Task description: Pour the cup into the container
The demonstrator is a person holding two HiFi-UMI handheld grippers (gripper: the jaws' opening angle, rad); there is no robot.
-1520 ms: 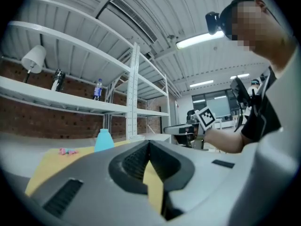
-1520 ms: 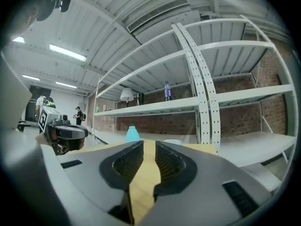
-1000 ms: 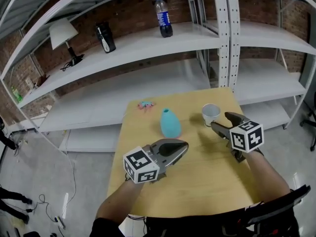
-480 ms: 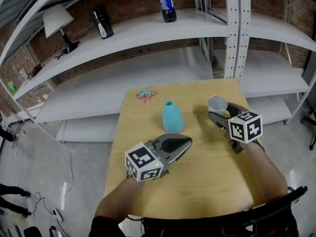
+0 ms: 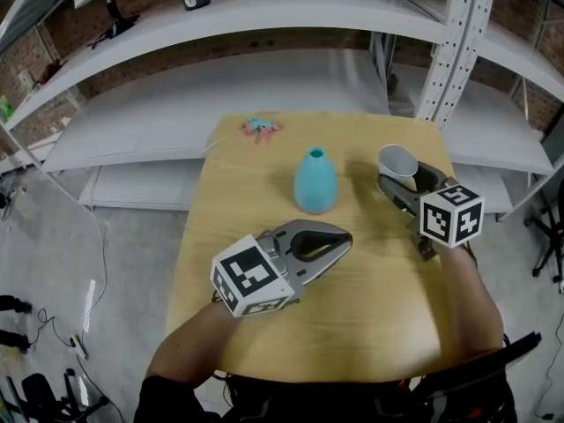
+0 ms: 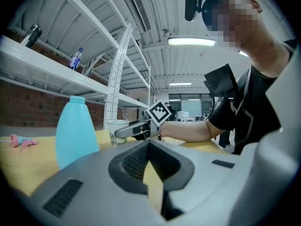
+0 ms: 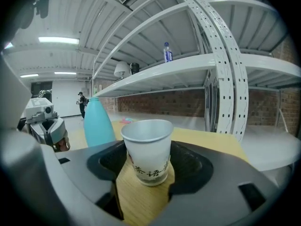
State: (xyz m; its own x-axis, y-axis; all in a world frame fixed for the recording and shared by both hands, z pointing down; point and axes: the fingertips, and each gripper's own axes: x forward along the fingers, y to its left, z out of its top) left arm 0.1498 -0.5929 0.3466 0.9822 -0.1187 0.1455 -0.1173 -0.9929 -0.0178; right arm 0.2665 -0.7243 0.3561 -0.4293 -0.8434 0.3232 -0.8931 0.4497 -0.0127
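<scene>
Light wooden table (image 5: 370, 324) in front of white metal shelving (image 5: 264, 69); brick wall behind, grey floor all round. A lamp (image 7: 121, 69), a dark flask (image 7: 135, 68) and a capped bottle (image 7: 167, 52) stand on the upper shelf. A small pink item (image 5: 260, 128) lies at the table's 11 o'clock corner.

The cup (image 5: 398, 162) is white paper, upright on the table at about 2 o'clock. The container (image 5: 315, 181) is a pale blue narrow-necked bottle, upright near the table's middle toward 12, at the cup's 9 o'clock and apart from it.

The right gripper (image 5: 403, 174) has its jaws spread, with the cup standing between them, close to both. I cannot tell whether they touch it. The left gripper (image 5: 346, 237) is at the container's 6 o'clock, its jaws pressed together with nothing between them.

Only the right gripper view shows the dark print low on the cup's wall and a distant person (image 7: 81, 102) standing in the room. Only the head view shows the cup's open mouth; what is inside cannot be made out. The left gripper view shows the jaw tips meeting.
</scene>
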